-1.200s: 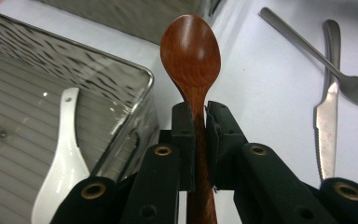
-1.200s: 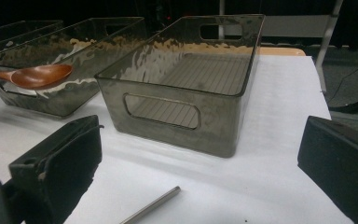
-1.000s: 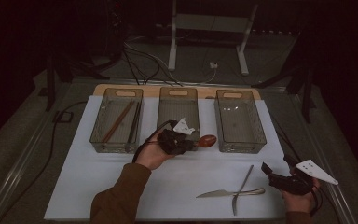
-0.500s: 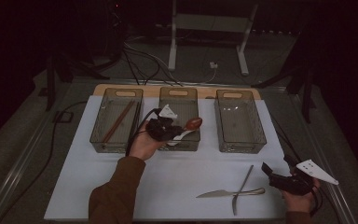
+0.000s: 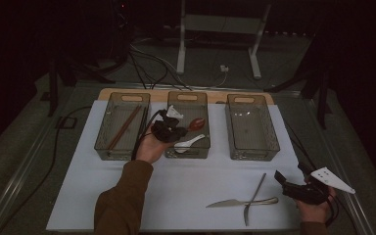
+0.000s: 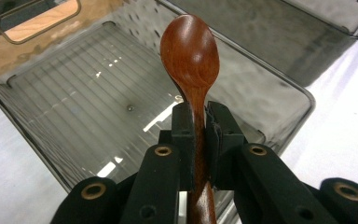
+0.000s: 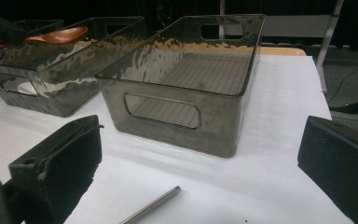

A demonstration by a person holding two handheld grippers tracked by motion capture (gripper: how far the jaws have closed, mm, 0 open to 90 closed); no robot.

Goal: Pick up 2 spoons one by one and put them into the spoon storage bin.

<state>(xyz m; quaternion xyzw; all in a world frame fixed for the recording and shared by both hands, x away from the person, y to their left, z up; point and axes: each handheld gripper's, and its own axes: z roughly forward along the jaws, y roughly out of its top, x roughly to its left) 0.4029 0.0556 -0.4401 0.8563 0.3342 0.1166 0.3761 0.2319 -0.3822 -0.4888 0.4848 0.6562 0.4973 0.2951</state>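
Sorting of cutlery into bins looks like the work in hand, and the step now is the drop-off of a reddish-brown wooden spoon. The left gripper has its black jaws clamped on the spoon's neck, the oval bowl standing out just past the fingertips and the handle running back between the pads. In the high view the left gripper hangs over the near part of the middle smoky clear plastic bin, with the spoon's bowl above the bin's floor. Just below the fingers, inside that bin, lies a white ceramic spoon. To the far side of the gripper from the spoon's bowl, the left smoky bin holds a pair of brown chopsticks.

The right gripper rests low near the table's near edge, its jaws wide apart on nothing. Ahead of its fingers stands the empty right smoky bin, and just beside them lie a silver butter knife and a slim metal utensil crossing it, on the white table cover.

The next move, as I judge it, calls for lowering the wooden spoon beside the white one and spreading the left jaws so it lands flat, clear of the bin wall.
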